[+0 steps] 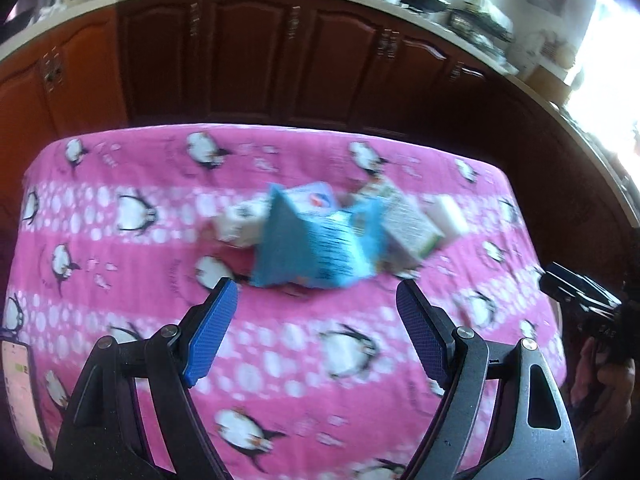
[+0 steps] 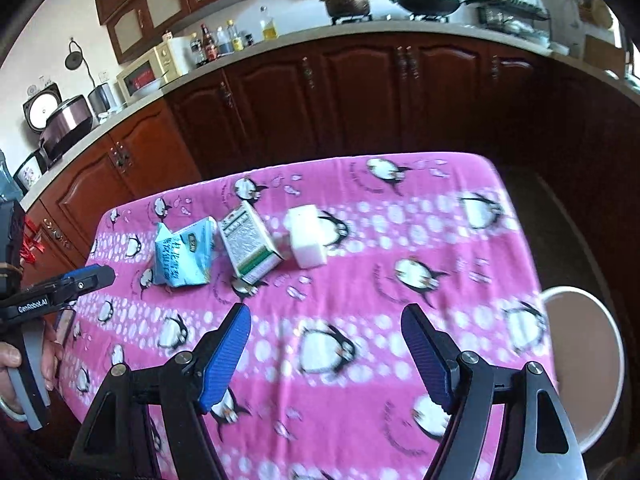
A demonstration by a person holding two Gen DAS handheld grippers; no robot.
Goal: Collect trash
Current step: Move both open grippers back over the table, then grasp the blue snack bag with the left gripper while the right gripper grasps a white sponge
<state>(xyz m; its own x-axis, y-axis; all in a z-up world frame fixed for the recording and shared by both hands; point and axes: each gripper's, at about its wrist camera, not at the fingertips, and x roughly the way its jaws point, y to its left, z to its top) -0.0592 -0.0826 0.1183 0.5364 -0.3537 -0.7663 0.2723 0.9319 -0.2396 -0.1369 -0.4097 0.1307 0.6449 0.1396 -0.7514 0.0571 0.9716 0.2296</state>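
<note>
A crushed light-blue carton (image 1: 316,240) (image 2: 182,256) lies on the pink penguin tablecloth (image 1: 120,280) (image 2: 360,360). To its right sit a white-and-green box (image 1: 412,224) (image 2: 250,244) and a white block (image 1: 448,214) (image 2: 306,240). A blurred white item (image 1: 240,224) lies left of the carton in the left wrist view. My left gripper (image 1: 316,292) is open and empty, just short of the carton. My right gripper (image 2: 326,316) is open and empty, nearer the table's front than the box and the block. Each gripper shows at the edge of the other's view.
A white round bin (image 2: 580,360) stands off the table's right side. Dark wooden cabinets (image 2: 360,100) under a cluttered kitchen counter run behind the table. A phone (image 1: 16,400) lies at the table's left edge. A hand (image 2: 12,360) grips the left tool's handle.
</note>
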